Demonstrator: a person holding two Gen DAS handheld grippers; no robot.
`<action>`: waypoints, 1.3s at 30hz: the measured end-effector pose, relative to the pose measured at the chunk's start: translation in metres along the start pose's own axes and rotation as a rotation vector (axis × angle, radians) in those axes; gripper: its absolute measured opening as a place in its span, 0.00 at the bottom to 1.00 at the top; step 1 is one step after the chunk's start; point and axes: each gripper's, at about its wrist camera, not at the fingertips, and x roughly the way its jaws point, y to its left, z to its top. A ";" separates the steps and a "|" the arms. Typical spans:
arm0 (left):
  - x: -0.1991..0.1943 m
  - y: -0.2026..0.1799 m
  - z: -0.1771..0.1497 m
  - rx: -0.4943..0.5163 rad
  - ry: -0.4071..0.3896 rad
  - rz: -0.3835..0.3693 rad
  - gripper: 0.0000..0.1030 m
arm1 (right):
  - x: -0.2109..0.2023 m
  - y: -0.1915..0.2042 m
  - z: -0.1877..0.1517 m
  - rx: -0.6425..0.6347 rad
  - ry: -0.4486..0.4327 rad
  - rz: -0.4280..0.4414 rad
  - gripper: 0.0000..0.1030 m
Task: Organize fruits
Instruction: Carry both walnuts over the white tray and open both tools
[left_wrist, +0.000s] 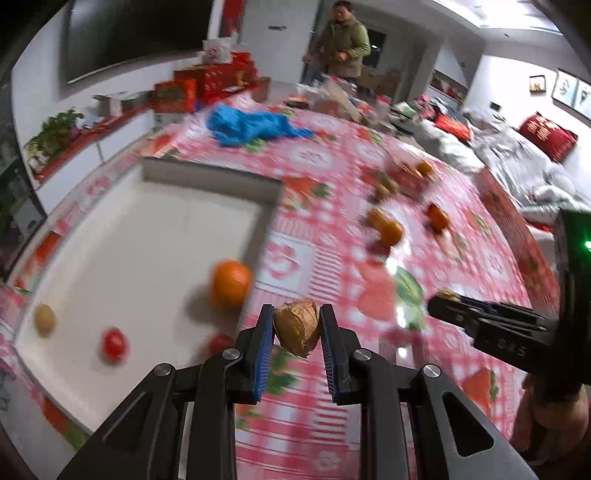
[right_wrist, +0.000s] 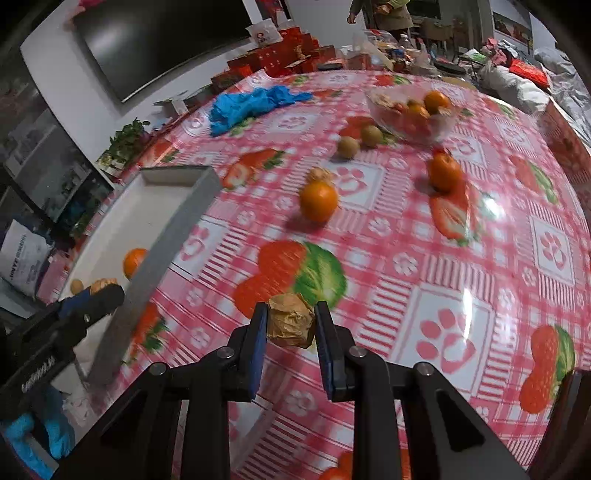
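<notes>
My left gripper (left_wrist: 296, 326) is shut on a brown papery husked fruit (left_wrist: 296, 328), held above the tablecloth just right of the white tray (left_wrist: 147, 229). The tray holds an orange (left_wrist: 231, 283), a tan fruit (left_wrist: 44, 319) and two red fruits (left_wrist: 114, 344). My right gripper (right_wrist: 290, 323) is shut on another brown husked fruit (right_wrist: 290, 320) above the table. Loose on the table are two oranges (right_wrist: 318, 201) (right_wrist: 445, 171), a husked fruit (right_wrist: 321, 173) and two kiwis (right_wrist: 348, 147). A glass bowl (right_wrist: 410, 114) holds more fruit.
A blue plastic bag (right_wrist: 243, 105) lies at the far side of the table. Red gift boxes (left_wrist: 207, 83) and clutter line the far edge. A person (left_wrist: 343, 40) stands beyond. The right gripper shows in the left wrist view (left_wrist: 443, 301); the left one shows in the right wrist view (right_wrist: 107, 291).
</notes>
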 end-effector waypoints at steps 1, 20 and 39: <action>-0.001 0.006 0.003 -0.008 -0.005 0.012 0.25 | -0.001 0.005 0.005 -0.009 -0.006 0.005 0.27; 0.006 0.080 0.001 -0.095 0.008 0.159 0.25 | 0.024 0.118 0.035 -0.185 0.053 0.112 0.27; 0.015 0.111 -0.006 -0.154 0.034 0.230 0.25 | 0.069 0.178 0.042 -0.207 0.126 0.208 0.27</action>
